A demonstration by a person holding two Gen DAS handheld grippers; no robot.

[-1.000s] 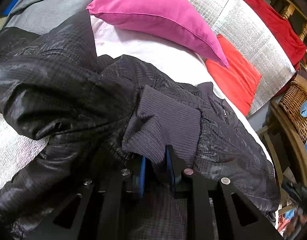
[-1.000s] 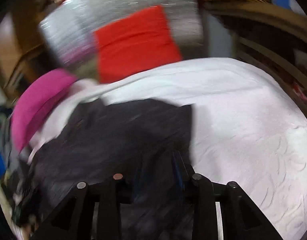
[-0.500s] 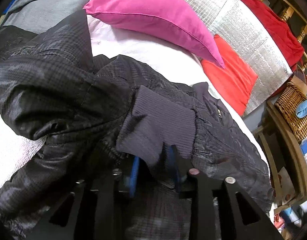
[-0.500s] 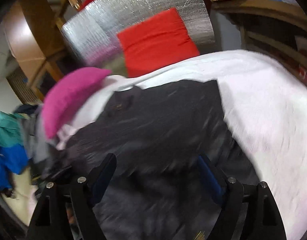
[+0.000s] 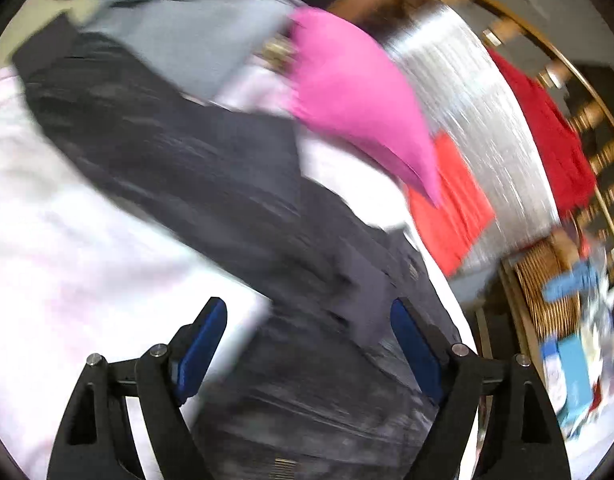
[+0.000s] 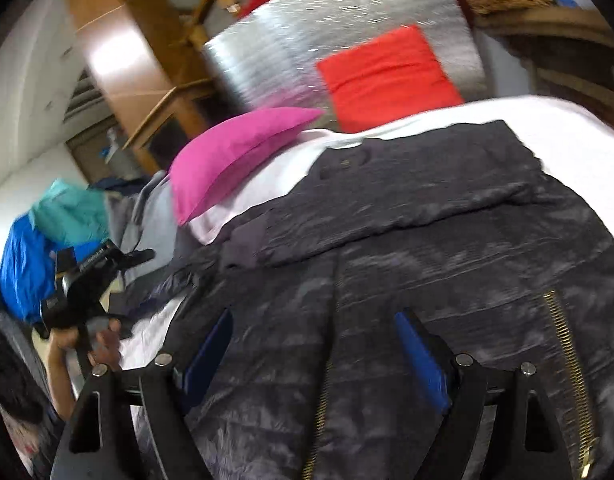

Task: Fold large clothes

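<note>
Black jacket [image 6: 447, 248] spread across a bed with a white sheet [image 6: 567, 132], filling the centre and lower half of the right wrist view; one sleeve folded across the body in a band through the middle of that frame, ribbed cuff toward centre left. Two gold zippers [image 6: 567, 360] down the lower part, one at centre, one at lower right.

Right gripper [image 6: 313, 354] at the bottom of its own view, blue-padded fingers [image 6: 421, 360] spread wide over the jacket, nothing pinched between them.

Left gripper [image 5: 307, 346] at the bottom of the left wrist view, jaws opening, blue pads far apart; jacket [image 5: 211, 184] seen between them but not pressed by either pad. Heavy blur here: the dark garment as a diagonal band from upper left to bottom centre, white sheet [image 5: 67, 240] at left.

Same left gripper also at centre left of the right wrist view, gripped by a bare hand [image 6: 99, 340] at lower left.

Pink pillow [image 6: 235, 152] at upper centre left, just beyond the jacket's far edge. Red cushion [image 6: 387, 76] against a silver quilted panel [image 6: 327, 20] at top. Grey garment [image 5: 195, 24] at upper centre of the left view; blue and teal clothes [image 6: 47, 240] at far left of the right view. Wicker basket [image 5: 547, 288] at right edge of the left view.
</note>
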